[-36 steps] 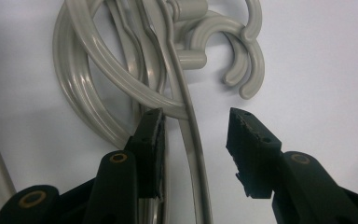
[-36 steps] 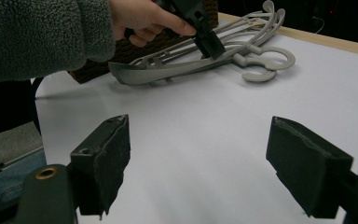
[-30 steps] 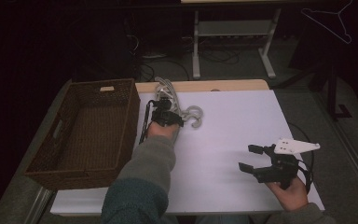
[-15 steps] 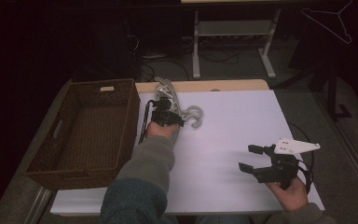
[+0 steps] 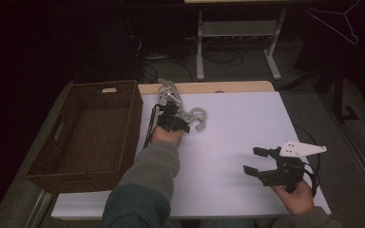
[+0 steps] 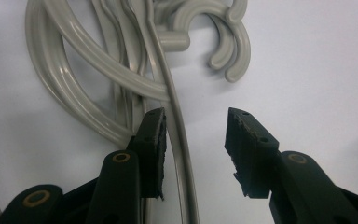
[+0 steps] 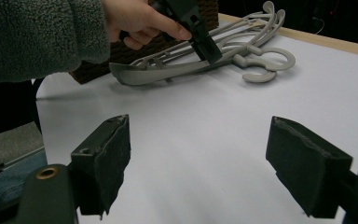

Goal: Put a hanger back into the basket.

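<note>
I find my left hand-held gripper (image 5: 178, 114) lowered over a bundle of grey plastic hangers (image 5: 171, 97) lying at the far edge of the white desk (image 5: 247, 123), just beside the wicker basket (image 5: 90, 128). In the left gripper view, its jaws stand partly open, straddling one arm of the topmost hanger (image 6: 175, 116); the left pad (image 6: 154, 140) lies against or very near that arm, while the other pad stands clear, so I judge no grip is made yet. The hooks (image 6: 228, 42) curl just beyond the jaw tips. My right hand-held gripper (image 5: 261, 161) rests near the desk's front right corner, well apart from the hangers, its jaws wide open with nothing between them; the right gripper view confirms the open gap, with bare white desk past the pads (image 7: 109, 158). Progress assessment: the work is at its start. The basket is empty, the hangers lie in one tangled stack on the desk, and none is lifted. What remains, in my judgement, is to close on a single hanger, separate it from the rest and carry it off, probably to the basket. Obstructions: the hangers overlap and their hooks interlock, so one may drag its neighbours. The basket wall stands close to the left hand. A wire hanger (image 5: 335, 21) hangs in the dark background, away from the work.
</note>
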A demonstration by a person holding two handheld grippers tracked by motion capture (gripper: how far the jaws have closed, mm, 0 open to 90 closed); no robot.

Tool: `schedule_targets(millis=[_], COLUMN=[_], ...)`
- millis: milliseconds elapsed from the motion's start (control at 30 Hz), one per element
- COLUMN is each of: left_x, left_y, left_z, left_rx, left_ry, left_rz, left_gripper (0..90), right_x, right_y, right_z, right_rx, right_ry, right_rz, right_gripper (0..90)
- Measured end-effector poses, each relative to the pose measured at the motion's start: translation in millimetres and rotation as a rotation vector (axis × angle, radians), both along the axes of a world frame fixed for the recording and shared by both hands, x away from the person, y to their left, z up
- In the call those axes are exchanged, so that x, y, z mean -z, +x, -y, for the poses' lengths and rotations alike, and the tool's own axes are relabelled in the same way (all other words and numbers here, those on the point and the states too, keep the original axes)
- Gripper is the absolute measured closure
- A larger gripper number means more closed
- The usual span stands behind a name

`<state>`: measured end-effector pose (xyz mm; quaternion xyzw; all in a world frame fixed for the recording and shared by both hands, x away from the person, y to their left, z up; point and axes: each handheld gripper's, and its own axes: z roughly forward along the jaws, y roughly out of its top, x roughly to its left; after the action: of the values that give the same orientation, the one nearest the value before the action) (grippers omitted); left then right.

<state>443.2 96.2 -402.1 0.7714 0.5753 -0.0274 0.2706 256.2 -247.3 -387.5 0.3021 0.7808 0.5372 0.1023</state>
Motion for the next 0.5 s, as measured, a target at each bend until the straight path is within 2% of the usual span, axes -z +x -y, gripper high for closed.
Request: schedule_targets(millis=[200,333,467,500], left_x=[1.0,6.0,8.6,8.7], left_y=[-4.0,-4.5,-3.2,-2.9], left_z=[-2.4,-0.5,-0.1,-0.1], left_rx=[0.007,0.019,0.014,0.003], left_ry=[-0.008,-0.018,0.002,-0.005], left_rz=[-0.017,-0.058,-0.051,-0.052], left_gripper=[58.3,59.6,62.2,64.1], right_x=[-0.3,-0.3,-0.4,-0.3], right_y=[-0.4,-0.2,-0.4,-0.4], right_z=[-1.3,-1.6,-1.4,-1.4], right_rx=[0.0,-0.001,-0.002,-0.002], right_ry=[0.001,0.002,0.004,0.003], right_rz=[-0.004,-0.002,-0.003,-0.002], right_gripper=[21.0,21.0,21.0,21.0])
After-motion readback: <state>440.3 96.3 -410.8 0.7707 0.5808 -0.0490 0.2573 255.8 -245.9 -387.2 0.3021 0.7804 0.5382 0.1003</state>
